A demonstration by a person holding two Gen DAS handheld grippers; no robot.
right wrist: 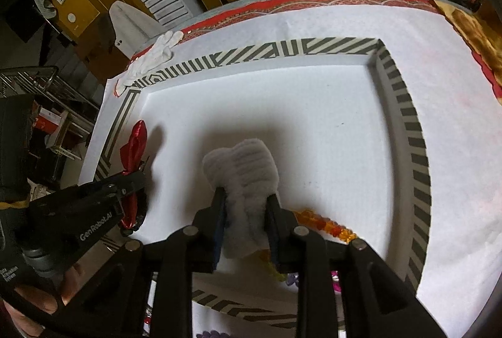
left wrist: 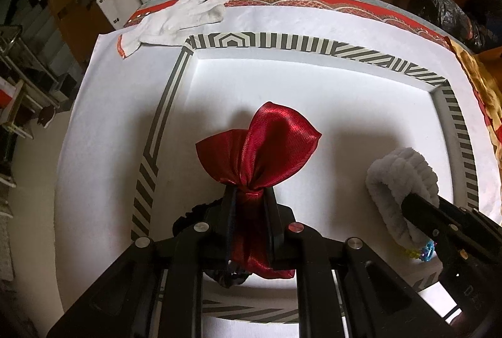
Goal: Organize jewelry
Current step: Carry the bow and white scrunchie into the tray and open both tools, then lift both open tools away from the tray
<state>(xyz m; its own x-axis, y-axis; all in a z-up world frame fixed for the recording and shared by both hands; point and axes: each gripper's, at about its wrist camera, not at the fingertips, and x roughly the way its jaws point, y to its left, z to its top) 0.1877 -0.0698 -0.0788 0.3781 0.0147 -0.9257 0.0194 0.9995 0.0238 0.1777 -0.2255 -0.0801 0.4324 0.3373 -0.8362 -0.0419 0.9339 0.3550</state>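
Observation:
My left gripper [left wrist: 249, 197] is shut on a red satin bow scrunchie [left wrist: 263, 143], held over the left part of the white tray [left wrist: 313, 46]. It also shows in the right wrist view [right wrist: 133, 146]. My right gripper [right wrist: 246, 197] is shut on a fluffy grey scrunchie [right wrist: 244, 171], held over the tray's middle; the left wrist view shows it at the right [left wrist: 401, 178]. An orange bead bracelet [right wrist: 326, 225] lies in the tray by the right gripper. A black scrunchie [left wrist: 191, 212] lies under the left gripper.
The tray has a striped black-and-white rim [right wrist: 411, 131] and sits on a white cloth over a red-edged table. A white glove [left wrist: 175, 18] lies at the far left corner. Coloured beads [left wrist: 425, 250] and pink and purple pieces [right wrist: 335, 281] lie near the tray's front.

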